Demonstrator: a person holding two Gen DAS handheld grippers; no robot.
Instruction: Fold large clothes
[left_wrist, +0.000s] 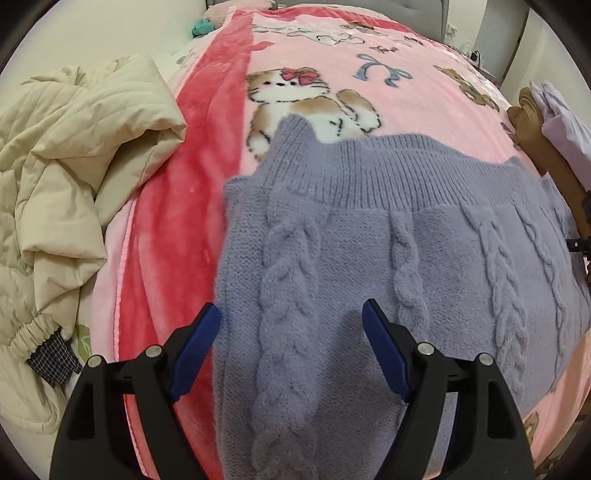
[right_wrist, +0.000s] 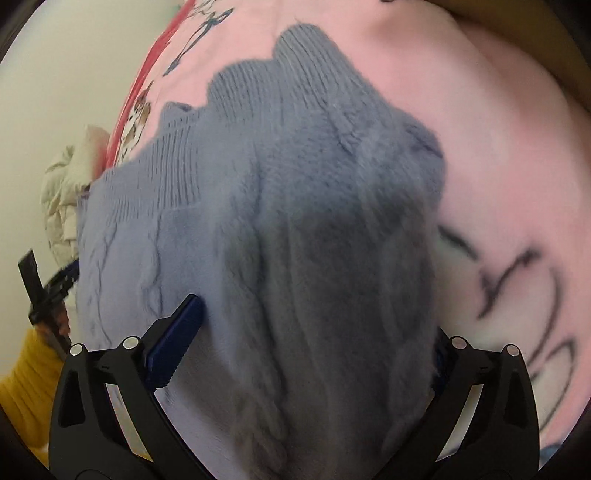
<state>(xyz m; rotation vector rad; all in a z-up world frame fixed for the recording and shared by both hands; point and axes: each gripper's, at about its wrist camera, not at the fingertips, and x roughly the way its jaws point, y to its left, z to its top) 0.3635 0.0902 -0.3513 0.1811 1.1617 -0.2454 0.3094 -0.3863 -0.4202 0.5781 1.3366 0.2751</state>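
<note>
A cream padded jacket (left_wrist: 66, 177) lies heaped at the left edge of the bed, beside the pink cartoon-cat blanket (left_wrist: 303, 66), on which the lavender cable-knit sweater (left_wrist: 369, 236) is spread with its ribbed hem toward the far side. The left gripper (left_wrist: 291, 325) hangs over the sweater's left edge with its blue pads apart, pinching nothing. The right gripper (right_wrist: 314, 325) hangs over the sweater's right part, jaws spread wide with knit lying between them, its right finger hidden behind a fold.

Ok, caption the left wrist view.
Open left tongs over a lavender cable-knit sweater on a pink cat-print blanket.
</note>
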